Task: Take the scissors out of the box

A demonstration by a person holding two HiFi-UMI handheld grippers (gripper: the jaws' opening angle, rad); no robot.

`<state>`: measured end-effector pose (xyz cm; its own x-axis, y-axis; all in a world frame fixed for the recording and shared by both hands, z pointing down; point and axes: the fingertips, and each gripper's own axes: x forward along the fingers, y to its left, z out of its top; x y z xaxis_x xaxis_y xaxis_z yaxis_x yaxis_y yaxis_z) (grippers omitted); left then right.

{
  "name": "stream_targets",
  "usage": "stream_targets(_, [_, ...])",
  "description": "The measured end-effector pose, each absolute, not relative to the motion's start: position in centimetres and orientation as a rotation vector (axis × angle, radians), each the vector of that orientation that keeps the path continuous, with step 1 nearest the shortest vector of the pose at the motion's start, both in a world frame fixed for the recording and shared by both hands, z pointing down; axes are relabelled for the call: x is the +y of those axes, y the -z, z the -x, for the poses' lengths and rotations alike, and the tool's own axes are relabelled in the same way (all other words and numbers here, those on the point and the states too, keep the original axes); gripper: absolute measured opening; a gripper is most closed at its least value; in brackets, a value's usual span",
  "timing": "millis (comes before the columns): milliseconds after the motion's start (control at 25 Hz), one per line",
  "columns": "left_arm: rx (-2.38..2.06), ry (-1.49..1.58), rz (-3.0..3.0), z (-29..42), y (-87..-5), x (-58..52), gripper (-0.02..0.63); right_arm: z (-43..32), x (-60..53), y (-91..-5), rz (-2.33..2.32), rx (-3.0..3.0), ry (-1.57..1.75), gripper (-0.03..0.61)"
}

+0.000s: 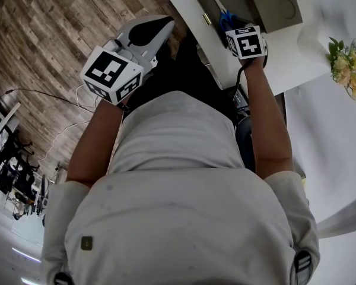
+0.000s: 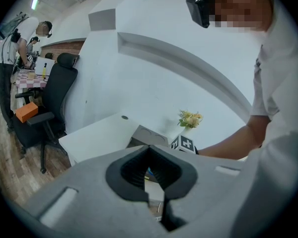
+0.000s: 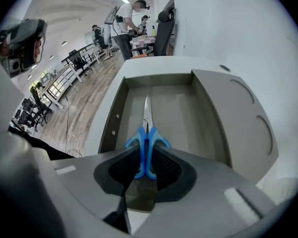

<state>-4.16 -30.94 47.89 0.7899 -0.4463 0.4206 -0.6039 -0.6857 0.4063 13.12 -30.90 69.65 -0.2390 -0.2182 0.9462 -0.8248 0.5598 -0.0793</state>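
Tongs first: right tongs [image 3: 146, 167] pointed steeply down into the box [image 3: 120, 114], jaws part-way apart, one on each side of the blue handles of the scissors [image 3: 147, 133]. Pads sat close to the handles but did not visibly press them. Left tongs [image 2: 150, 175] were held out in front of the person, off to the side over the floor [image 1: 59, 28], jaws also part-way apart, nothing between them.

Scissors lay flat on the bottom of the box, blades shut, tip pointing away from the right tongs, roughly along the middle. Box was grey and open-topped, set at the corner of the white table [image 3: 154, 63]. A grey flap [image 3: 243, 123] with two round marks lay out to its right. Flowers [image 1: 346, 64] stood further along the table, well apart from the box.
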Motion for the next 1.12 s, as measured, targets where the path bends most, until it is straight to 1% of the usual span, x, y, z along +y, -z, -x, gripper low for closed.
stream_targets(640, [-0.798, -0.386, -2.502, 7.5, -44.8, -28.3, 0.005, -12.8, -29.7, -62.7, -1.053, -1.836, -0.676, 0.097])
stream_targets(1120, [-0.785, -0.355, -2.58, 10.3, -41.5, -25.0, 0.005, -10.4, -27.8, -53.3, -1.241, -1.958, -0.579, 0.097])
